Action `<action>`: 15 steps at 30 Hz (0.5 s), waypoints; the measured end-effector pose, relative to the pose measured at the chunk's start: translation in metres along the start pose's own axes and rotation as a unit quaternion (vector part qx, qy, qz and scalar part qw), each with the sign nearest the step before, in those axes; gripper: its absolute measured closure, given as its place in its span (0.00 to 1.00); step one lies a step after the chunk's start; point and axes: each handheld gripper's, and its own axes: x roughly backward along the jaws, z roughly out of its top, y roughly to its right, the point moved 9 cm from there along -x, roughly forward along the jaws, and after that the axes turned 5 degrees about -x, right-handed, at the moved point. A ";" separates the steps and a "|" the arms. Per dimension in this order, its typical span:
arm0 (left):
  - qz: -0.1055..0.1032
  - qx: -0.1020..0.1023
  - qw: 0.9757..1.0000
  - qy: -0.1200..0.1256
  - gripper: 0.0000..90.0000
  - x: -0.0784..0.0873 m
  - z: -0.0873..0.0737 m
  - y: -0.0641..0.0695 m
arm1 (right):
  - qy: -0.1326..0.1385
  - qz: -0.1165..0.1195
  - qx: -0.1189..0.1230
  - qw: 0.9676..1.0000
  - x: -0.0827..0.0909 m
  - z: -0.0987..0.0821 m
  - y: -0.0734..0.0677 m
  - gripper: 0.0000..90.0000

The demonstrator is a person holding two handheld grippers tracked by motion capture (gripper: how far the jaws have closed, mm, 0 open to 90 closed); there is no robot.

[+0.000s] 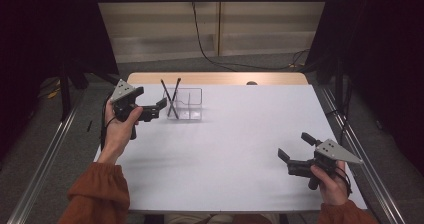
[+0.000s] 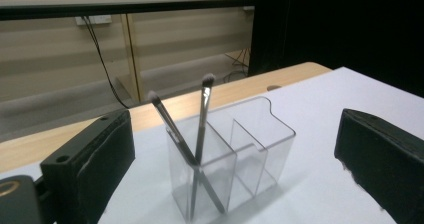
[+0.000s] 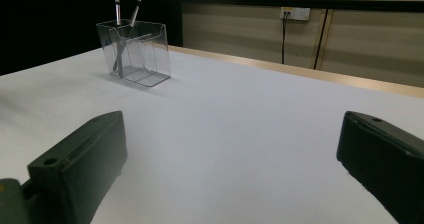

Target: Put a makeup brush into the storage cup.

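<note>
A clear acrylic organizer (image 1: 192, 104) stands on the white table top (image 1: 230, 154) at the back left. Two thin makeup brushes (image 1: 171, 98) lean crossed in its left compartment, bristles up; the other compartments look empty. My left gripper (image 1: 156, 109) is held just left of the organizer, open, with nothing between its jaws. In the left gripper view the organizer (image 2: 250, 149) and the brushes (image 2: 200, 129) sit close ahead between the jaws. My right gripper (image 1: 297, 146) rests open near the front right, far from the organizer (image 3: 145, 54), and holds nothing.
A strip of bare wood (image 1: 215, 78) shows at the table's far edge, with a small dark spot (image 1: 251, 83) on it. Metal rails (image 1: 45, 154) run along both sides of the table. A black cable (image 1: 210, 54) lies on the floor behind.
</note>
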 end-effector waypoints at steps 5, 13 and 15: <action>0.004 -0.005 1.000 0.001 0.03 0.011 -0.004 0.005 | 0.000 0.000 0.000 1.000 0.000 0.000 0.000 0.00; -0.004 -0.008 1.000 0.002 0.03 0.025 -0.014 0.019 | -0.001 0.001 -0.001 1.000 0.000 0.000 0.000 0.00; -0.009 -0.007 1.000 0.007 0.03 0.029 -0.015 0.023 | -0.001 0.000 0.000 1.000 0.000 0.000 0.000 0.00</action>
